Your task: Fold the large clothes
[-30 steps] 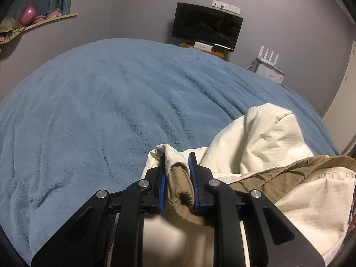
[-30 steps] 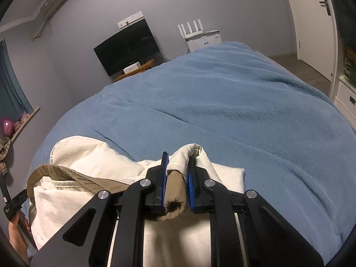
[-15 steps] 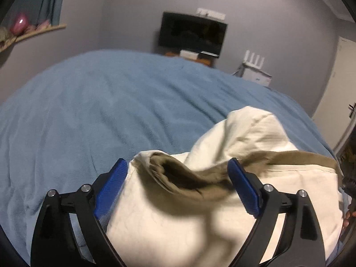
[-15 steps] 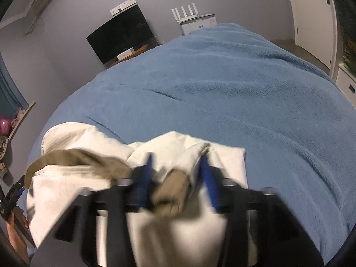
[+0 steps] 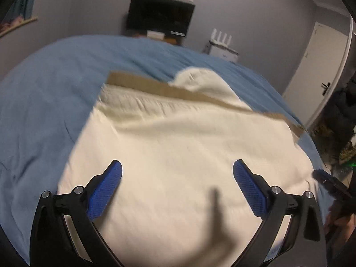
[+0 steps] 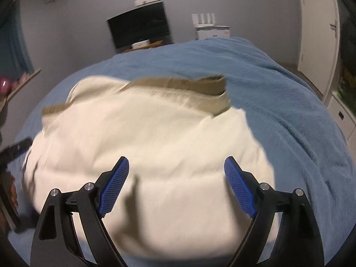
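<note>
A cream garment (image 5: 178, 146) with a tan band (image 5: 155, 87) along its far edge lies folded on the blue bed cover (image 5: 44, 93). My left gripper (image 5: 177, 173) is open and empty above the garment's near part. In the right wrist view the same garment (image 6: 142, 142) fills the middle, its tan band (image 6: 178, 84) at the far edge. My right gripper (image 6: 176, 169) is open and empty above it. The right gripper's tip also shows in the left wrist view (image 5: 329, 180), at the garment's right edge. Both views are blurred by motion.
A dark television (image 5: 160, 15) and a white router (image 5: 222, 44) stand against the far grey wall. A white door (image 5: 320, 66) is to the right. The bed cover (image 6: 289, 111) extends far beyond the garment.
Both grippers were shut on the garment's tan-edged corners; they have opened and let go. The garment now lies flat on the bed and both grippers have drawn back and up.
</note>
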### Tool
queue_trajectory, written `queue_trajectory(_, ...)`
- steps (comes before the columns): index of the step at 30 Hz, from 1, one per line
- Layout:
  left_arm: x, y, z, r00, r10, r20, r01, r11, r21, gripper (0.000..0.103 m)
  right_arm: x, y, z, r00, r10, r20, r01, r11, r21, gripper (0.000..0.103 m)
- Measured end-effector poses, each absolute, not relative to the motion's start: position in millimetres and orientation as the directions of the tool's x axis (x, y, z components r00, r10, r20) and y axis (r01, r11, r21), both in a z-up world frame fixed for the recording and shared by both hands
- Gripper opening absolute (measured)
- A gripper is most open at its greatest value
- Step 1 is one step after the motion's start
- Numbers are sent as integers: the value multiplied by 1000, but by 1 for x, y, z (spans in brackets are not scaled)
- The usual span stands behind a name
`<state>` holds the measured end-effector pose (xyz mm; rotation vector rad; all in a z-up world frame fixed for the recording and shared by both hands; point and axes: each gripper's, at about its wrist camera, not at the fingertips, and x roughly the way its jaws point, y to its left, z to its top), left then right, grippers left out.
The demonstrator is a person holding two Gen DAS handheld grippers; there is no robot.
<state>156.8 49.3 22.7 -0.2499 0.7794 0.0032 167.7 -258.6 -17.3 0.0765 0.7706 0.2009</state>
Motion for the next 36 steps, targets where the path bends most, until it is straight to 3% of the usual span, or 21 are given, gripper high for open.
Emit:
queue_trajectory(10,128,-10,11,603,-94,-792,23,995,-100,96,117,-219,-28,596,302,-744,-278,947,161,86)
queue_trajectory(15,145,-23,-10,546,-43,-837,42,999,-23,97,124,-200,-46,564,265,-782,-309,946,98,90)
queue_trajectory(18,160,-22,-17,557,-34,-830,45,999,-10,97,134,-196,-51,581,259,-772,-308,948,86,95)
queue_trajectory(28,219,-13,-22,543,-68,-837,97,995,-17,97,183,-177,-49,582,233,-779,-304,951,57,96)
queue_trajectory(36,273,15,-22,554,-50,-831,53,998,-24,98,244,-168,-47,566,209,-797,-269,961,61,96)
